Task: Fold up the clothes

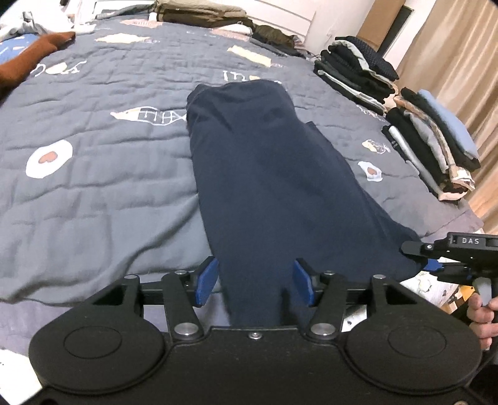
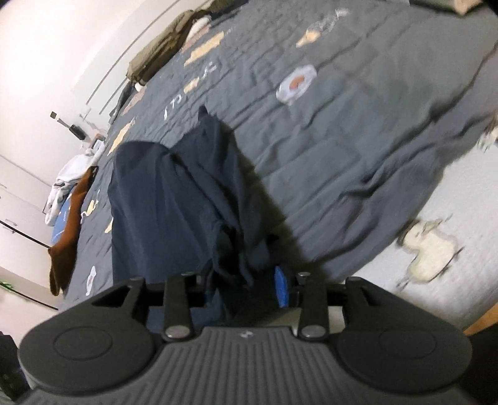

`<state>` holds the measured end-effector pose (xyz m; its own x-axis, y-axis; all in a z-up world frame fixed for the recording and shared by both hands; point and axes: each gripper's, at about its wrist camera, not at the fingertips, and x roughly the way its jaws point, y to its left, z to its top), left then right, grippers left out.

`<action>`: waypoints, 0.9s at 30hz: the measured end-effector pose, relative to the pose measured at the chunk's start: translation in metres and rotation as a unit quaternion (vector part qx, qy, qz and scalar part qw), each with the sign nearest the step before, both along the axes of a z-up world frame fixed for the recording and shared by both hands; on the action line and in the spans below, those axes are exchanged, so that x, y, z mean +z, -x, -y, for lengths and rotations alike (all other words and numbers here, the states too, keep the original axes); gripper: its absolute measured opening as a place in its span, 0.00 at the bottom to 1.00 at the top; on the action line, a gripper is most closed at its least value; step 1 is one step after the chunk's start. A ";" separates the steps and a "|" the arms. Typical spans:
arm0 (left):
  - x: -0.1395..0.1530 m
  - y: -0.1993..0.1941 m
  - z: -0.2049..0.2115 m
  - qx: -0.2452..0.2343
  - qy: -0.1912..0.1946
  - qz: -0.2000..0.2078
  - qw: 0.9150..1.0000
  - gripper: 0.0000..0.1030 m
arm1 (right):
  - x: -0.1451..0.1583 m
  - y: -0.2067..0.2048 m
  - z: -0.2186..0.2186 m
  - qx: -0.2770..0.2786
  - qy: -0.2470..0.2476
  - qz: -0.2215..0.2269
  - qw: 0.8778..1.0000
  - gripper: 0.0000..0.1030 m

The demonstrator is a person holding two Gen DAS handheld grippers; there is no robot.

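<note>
A dark navy garment [image 1: 264, 162] lies lengthwise on the grey quilted bed [image 1: 93, 174]; it also shows in the right wrist view [image 2: 174, 202]. My left gripper [image 1: 255, 285] has its blue pads [image 1: 207, 282] spread wide on either side of the garment's near edge, with cloth between them. My right gripper [image 2: 246, 286] has bunched navy cloth between its fingers, one blue pad [image 2: 281, 288] showing. It also shows in the left wrist view [image 1: 435, 264] at the garment's right corner, held by a hand.
Stacks of folded clothes [image 1: 429, 140] stand along the bed's right edge, another stack [image 1: 358, 68] behind. A brown garment [image 1: 28, 62] and white clothes lie at the far left. Folded khaki items [image 1: 199, 12] sit at the head.
</note>
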<state>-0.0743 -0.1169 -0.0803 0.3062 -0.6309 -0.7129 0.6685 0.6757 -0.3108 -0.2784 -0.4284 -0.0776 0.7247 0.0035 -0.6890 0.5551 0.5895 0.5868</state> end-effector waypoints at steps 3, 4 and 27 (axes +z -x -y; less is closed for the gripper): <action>0.003 0.002 0.006 -0.002 0.002 0.006 1.000 0.52 | 0.013 0.005 0.004 -0.004 0.037 0.005 0.999 0.39; 0.003 0.002 0.007 -0.002 0.004 0.007 1.000 0.52 | 0.018 0.006 0.005 -0.006 0.051 0.007 0.999 0.39; 0.024 -0.001 0.038 0.021 0.095 0.023 0.995 0.57 | 0.071 -0.083 0.047 0.128 0.132 0.074 0.980 0.47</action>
<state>-0.0734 -0.1549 -0.0566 0.3648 -0.7395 -0.5658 0.6578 0.6347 -0.4054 -0.1954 -0.4751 -0.0068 0.8157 0.0334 -0.5775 0.2897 0.8406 0.4577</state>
